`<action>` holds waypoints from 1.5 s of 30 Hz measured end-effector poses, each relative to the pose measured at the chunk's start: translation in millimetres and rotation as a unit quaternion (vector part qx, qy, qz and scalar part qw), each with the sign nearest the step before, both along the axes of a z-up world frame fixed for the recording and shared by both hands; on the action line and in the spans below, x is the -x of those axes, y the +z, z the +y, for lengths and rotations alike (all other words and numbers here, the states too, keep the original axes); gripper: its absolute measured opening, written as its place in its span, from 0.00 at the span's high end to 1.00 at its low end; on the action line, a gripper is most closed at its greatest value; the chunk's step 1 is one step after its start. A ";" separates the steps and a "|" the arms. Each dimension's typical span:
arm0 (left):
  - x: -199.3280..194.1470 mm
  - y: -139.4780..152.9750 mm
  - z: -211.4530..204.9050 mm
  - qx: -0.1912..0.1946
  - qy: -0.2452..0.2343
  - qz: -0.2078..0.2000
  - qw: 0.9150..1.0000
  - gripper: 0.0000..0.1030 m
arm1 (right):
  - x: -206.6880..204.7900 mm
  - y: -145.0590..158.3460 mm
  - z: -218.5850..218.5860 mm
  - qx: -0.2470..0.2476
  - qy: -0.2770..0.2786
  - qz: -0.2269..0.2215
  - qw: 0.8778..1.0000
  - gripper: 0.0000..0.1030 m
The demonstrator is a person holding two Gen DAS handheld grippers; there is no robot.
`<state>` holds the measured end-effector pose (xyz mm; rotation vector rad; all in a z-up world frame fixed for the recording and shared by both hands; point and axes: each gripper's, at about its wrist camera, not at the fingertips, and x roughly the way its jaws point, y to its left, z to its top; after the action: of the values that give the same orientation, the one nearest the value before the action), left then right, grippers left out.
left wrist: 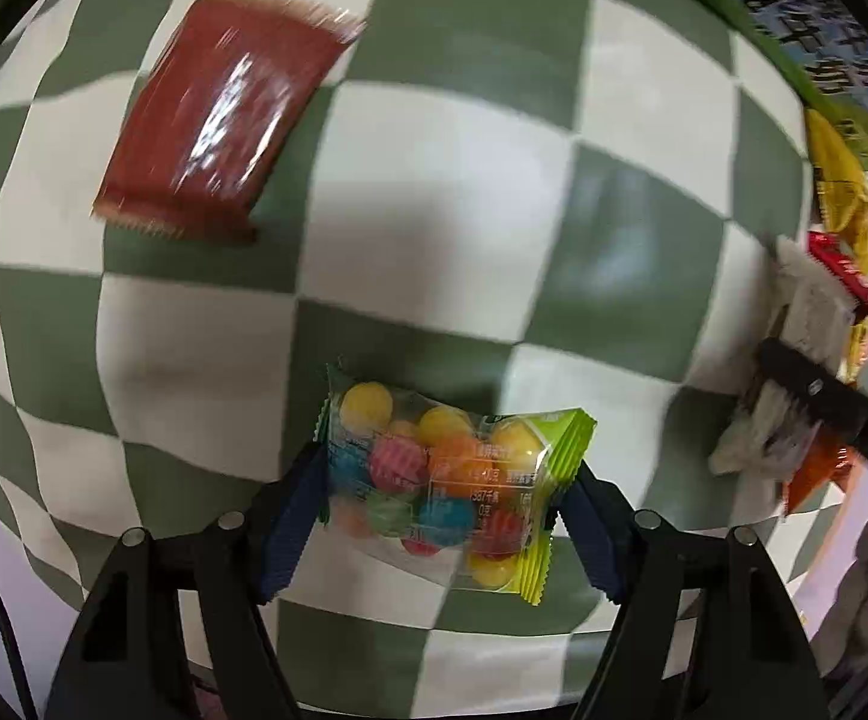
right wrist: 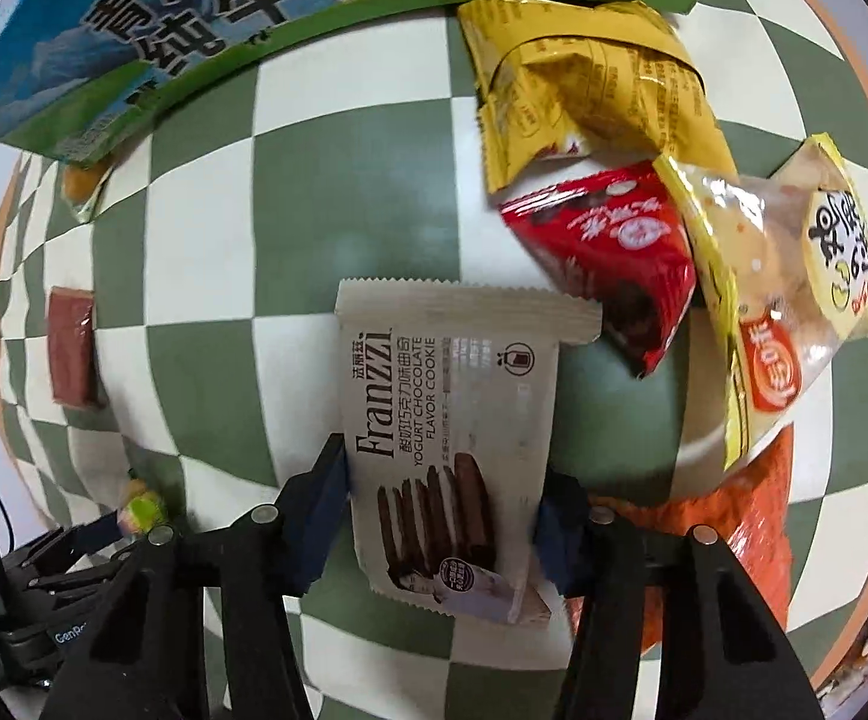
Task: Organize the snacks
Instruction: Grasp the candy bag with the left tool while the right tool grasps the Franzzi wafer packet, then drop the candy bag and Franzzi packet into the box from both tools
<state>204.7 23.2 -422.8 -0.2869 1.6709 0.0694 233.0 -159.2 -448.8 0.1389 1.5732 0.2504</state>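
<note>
Left wrist view, left claw [left wrist: 443,501] gripping candy packet [left wrist: 446,480], right claw [right wrist: 443,516] gripping Franzzi cookie packet [right wrist: 452,432].

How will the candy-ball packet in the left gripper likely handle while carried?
The candy packet probably flexes: its film is thin and clear, pinched at both ends by the left gripper. The loose round balls inside may shift. The glossy wrapper could slip.

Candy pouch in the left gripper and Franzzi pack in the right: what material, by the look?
Candy pouch: thin clear plastic film with green crimped ends; the coloured balls show through. Franzzi pack: opaque printed film, fairly matte, with a serrated top seal; a foil lining can't be judged. Each is clamped in its gripper, left and right.
</note>
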 end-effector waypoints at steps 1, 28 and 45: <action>-0.8 3.4 -2.3 0.000 -0.004 -0.005 1.000 0.30 | 1.3 1.6 0.1 -0.002 0.000 -0.001 1.000 0.44; -179.1 234.7 -42.5 0.022 -0.073 -0.235 0.969 0.30 | -128.0 227.6 -56.6 -0.067 -0.013 -0.209 0.975 0.45; -283.0 123.0 -17.5 -0.054 -0.065 -0.125 0.989 0.15 | -245.5 136.3 -55.3 0.044 0.003 -0.130 0.991 0.17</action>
<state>487.7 5.7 -299.9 -0.0996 1.4263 0.0240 478.4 -214.6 -312.5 0.0314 1.3233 0.1953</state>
